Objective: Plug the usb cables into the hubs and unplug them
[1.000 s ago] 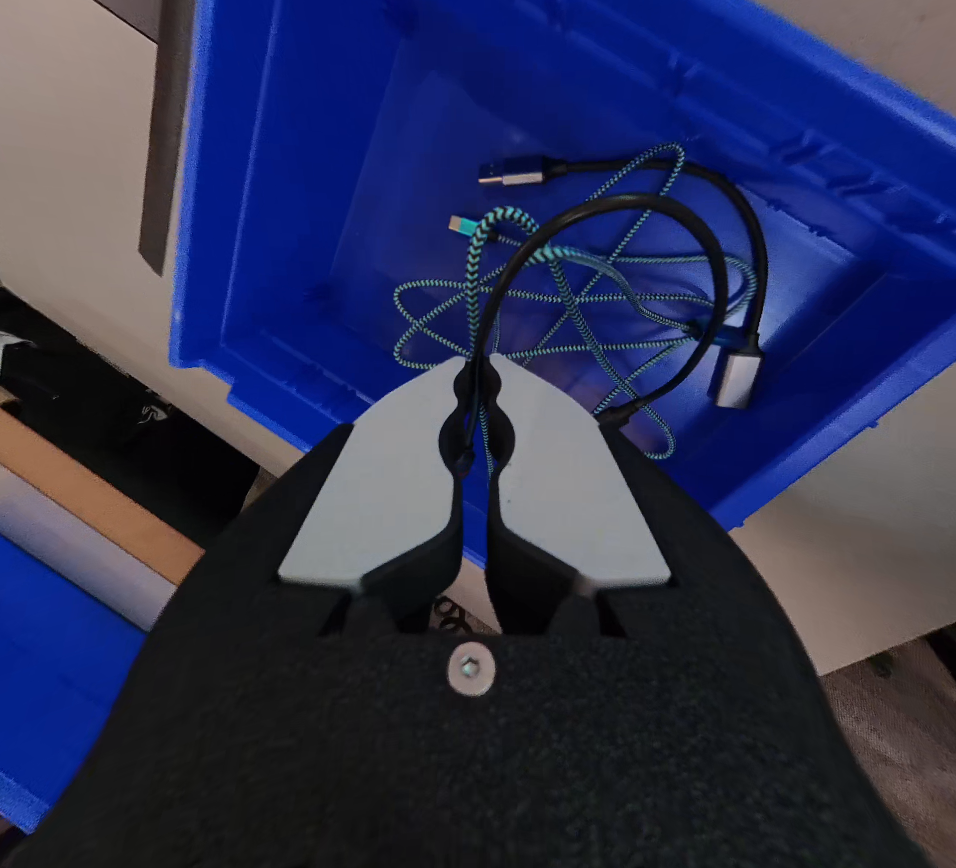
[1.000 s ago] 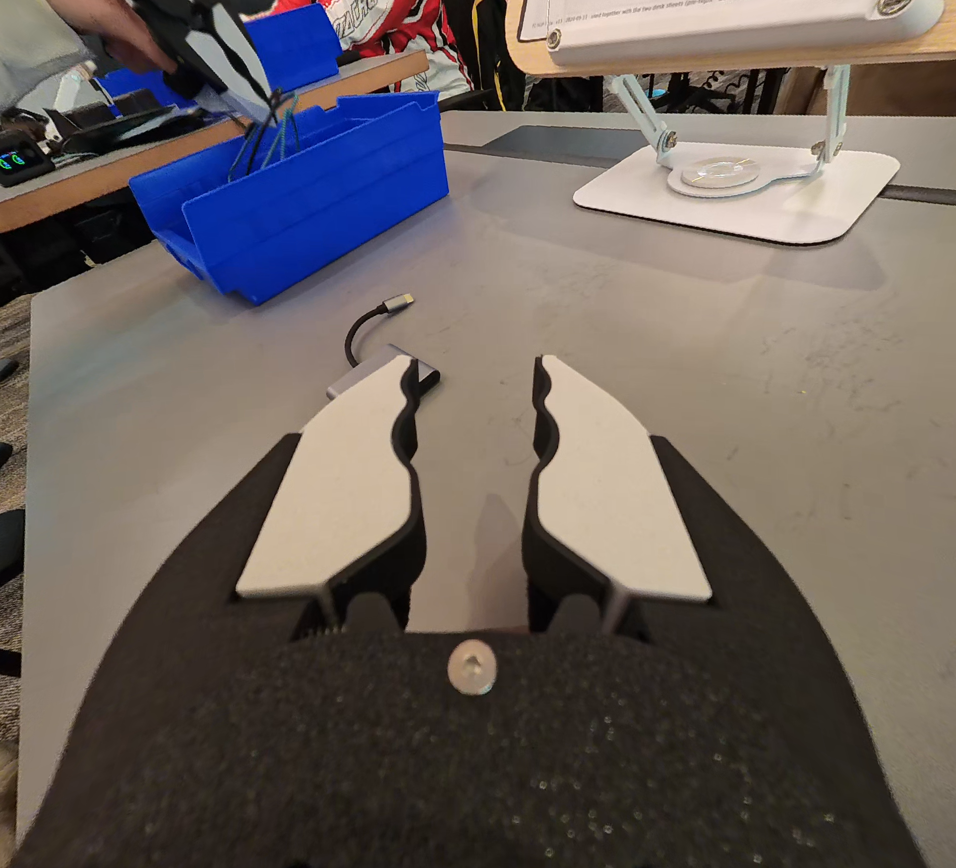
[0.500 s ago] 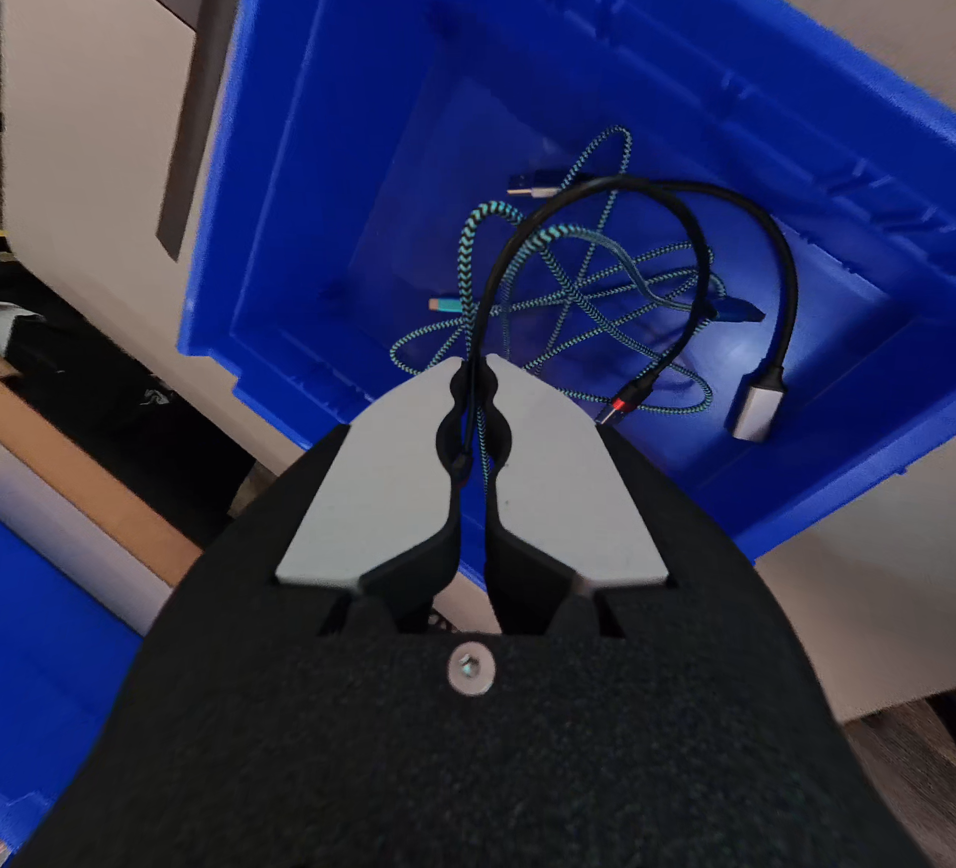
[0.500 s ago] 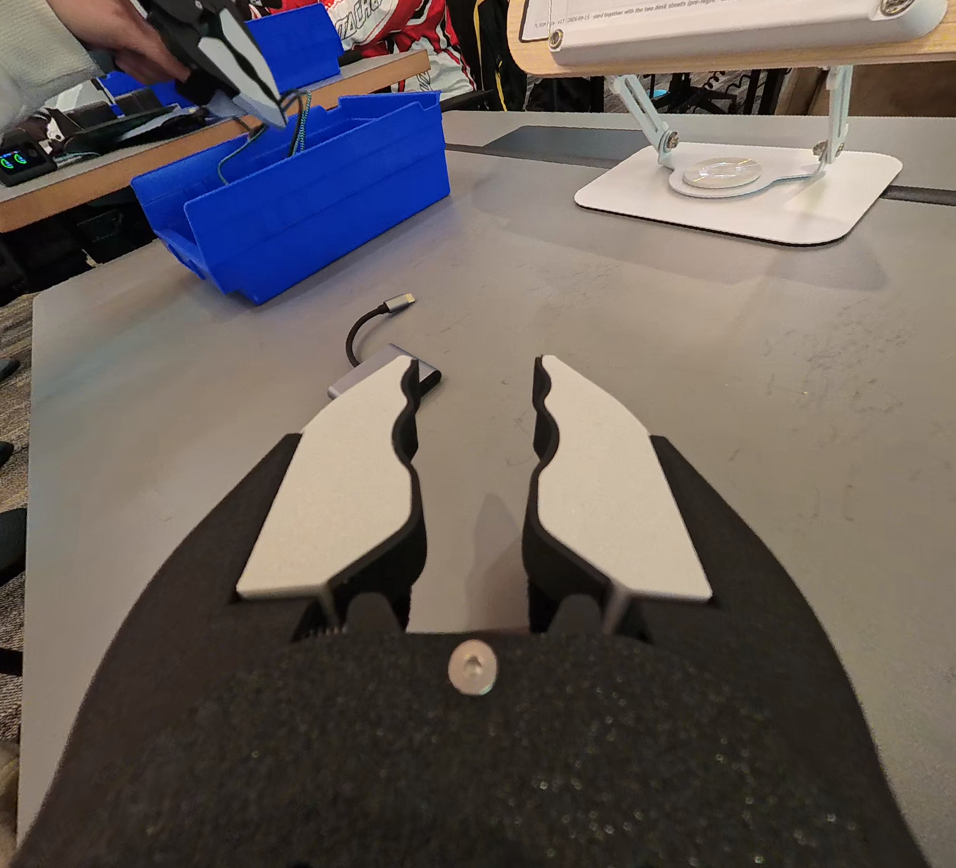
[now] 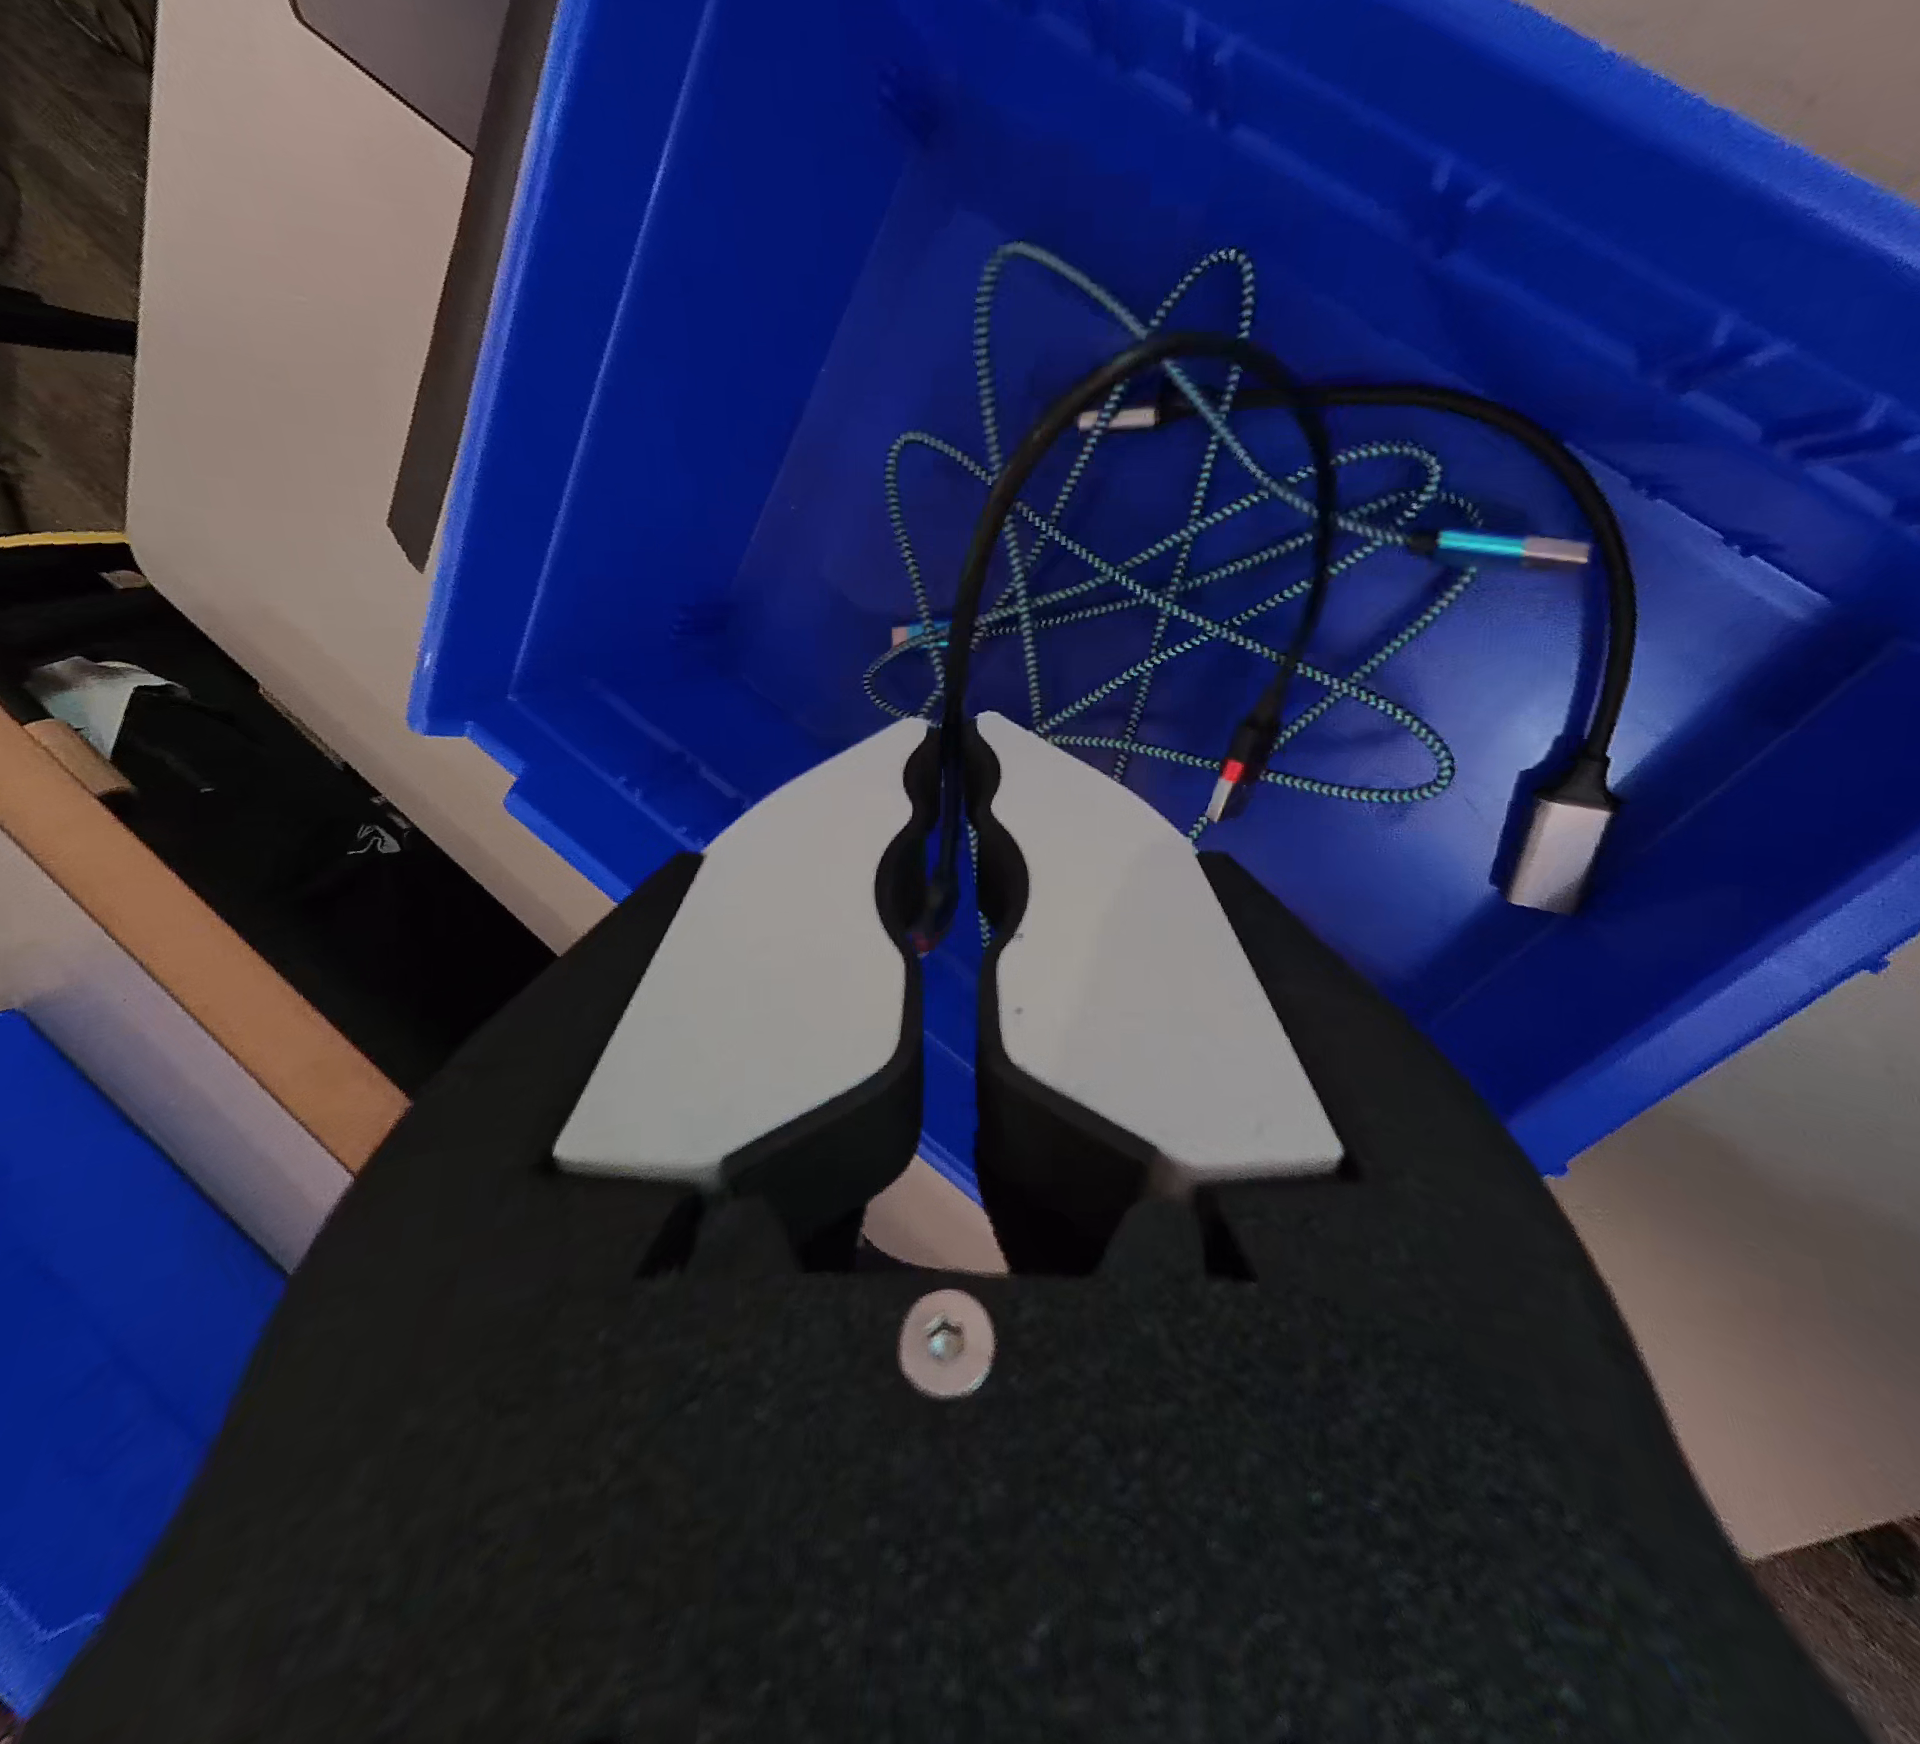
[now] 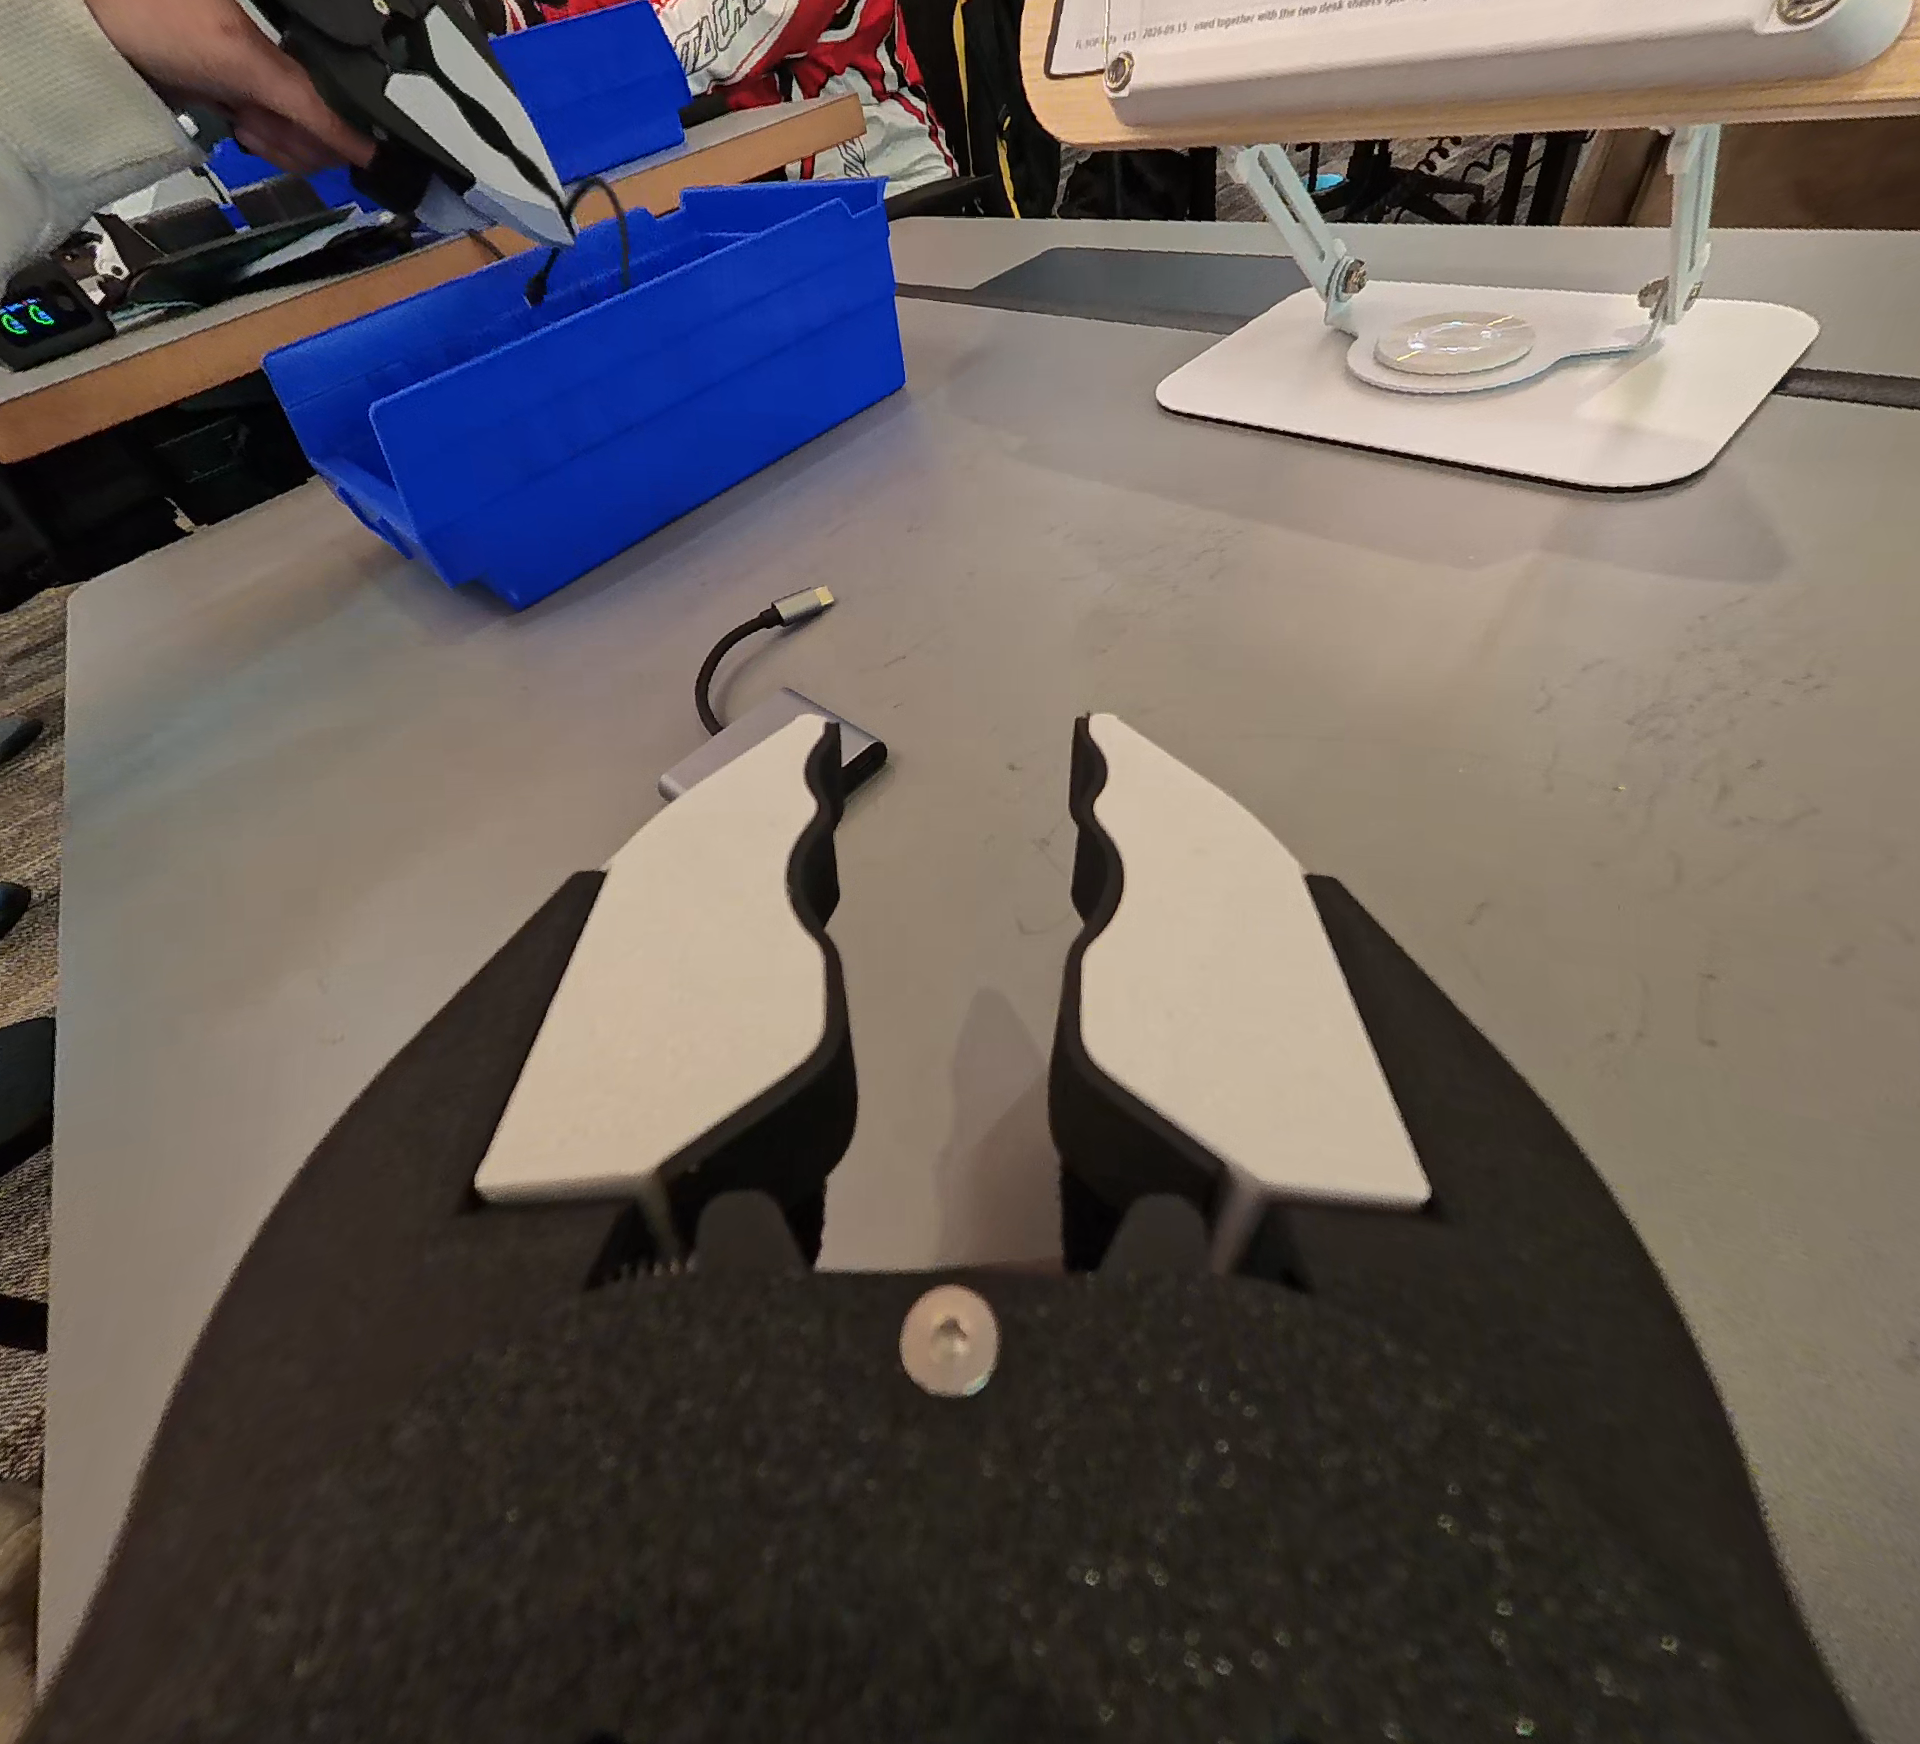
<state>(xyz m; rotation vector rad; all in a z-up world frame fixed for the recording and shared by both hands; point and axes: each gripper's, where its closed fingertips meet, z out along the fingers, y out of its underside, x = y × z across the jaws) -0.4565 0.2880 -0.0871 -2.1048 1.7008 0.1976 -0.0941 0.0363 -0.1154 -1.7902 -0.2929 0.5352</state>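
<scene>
My left gripper point(image 5: 954, 744) is shut on a thin black USB cable point(image 5: 1132, 364) and holds it above the blue bin point(image 5: 727, 136). The cable arches up from the pads, and its red-banded plug point(image 5: 1231, 785) hangs free. A teal braided cable point(image 5: 1143, 614) and a short black cable with a grey socket point(image 5: 1553, 847) lie in the bin. In the right wrist view the left gripper point(image 6: 556, 224) hovers over the bin point(image 6: 623, 406) with the black cable dangling. My right gripper point(image 6: 951, 733) is open and empty above the table, just right of the grey hub point(image 6: 727, 754).
The hub's short black lead ends in a plug point(image 6: 805, 601) on the grey table point(image 6: 1351, 707). A white stand point(image 6: 1486, 385) carrying a board with a sheet is at the back right. A person in red and white sits behind another table with blue bins.
The left gripper has lifted higher over the bin. The teal braided cable that rose with the black one has slipped out and dropped back into the bin. The right gripper has stayed still.
</scene>
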